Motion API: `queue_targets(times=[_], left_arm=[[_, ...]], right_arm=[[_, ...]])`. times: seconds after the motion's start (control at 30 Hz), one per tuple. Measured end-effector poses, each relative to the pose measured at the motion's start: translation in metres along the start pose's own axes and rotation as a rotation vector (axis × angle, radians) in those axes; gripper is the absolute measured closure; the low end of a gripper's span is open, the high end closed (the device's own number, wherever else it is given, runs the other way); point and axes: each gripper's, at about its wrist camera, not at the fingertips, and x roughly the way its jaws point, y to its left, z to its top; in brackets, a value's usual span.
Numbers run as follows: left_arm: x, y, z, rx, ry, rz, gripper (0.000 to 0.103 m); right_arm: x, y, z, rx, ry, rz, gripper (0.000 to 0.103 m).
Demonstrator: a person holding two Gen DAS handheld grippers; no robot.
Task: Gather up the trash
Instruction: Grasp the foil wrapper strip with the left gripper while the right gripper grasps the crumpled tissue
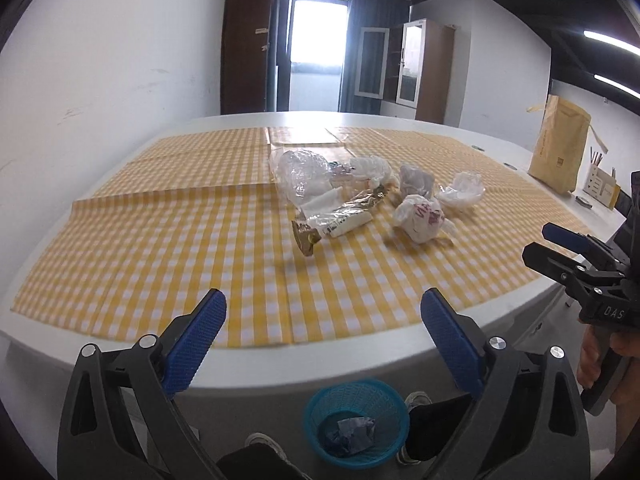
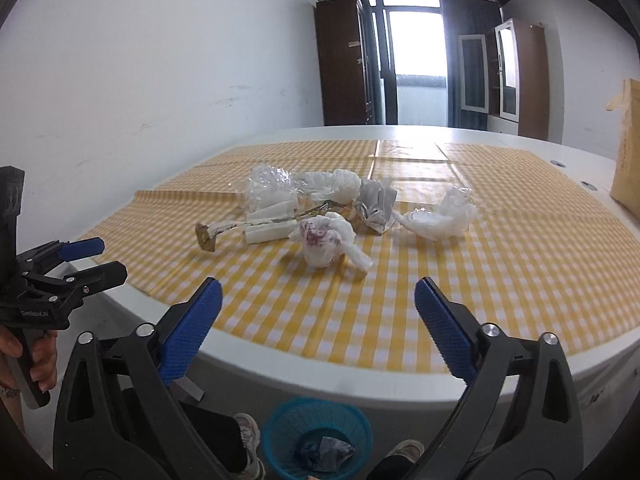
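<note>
Both the left gripper [image 1: 323, 311] and right gripper [image 2: 318, 300] gape wide, empty; trash pile [image 1: 360, 196] at 12 o'clock, blue basket [image 1: 356, 420] at 6.

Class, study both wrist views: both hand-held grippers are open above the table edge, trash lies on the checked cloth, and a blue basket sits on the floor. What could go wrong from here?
1. The crumpled white bag with red print is light and slippery; it may slip from the right hand-held gripper.
2. The blue basket sits low beneath the table edge, so a drop could miss it.
3. Clear plastic wrap overlaps neighbouring trash and may drag it along.
</note>
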Motion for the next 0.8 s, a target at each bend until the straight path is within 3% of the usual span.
queue_targets(times=[0.6,0.8], left_arm=[[0.089,-0.002,0.037,0.030,0.136,0.056,0.029],[0.110,0.000,0.046,0.001,0.185,0.070,0.042]], right_arm=[[0.095,-0.012,0.037,-0.024,0.203,0.000,0.038],[0.118,-0.008,0.043,-0.037,0.257,0.013,0.046]])
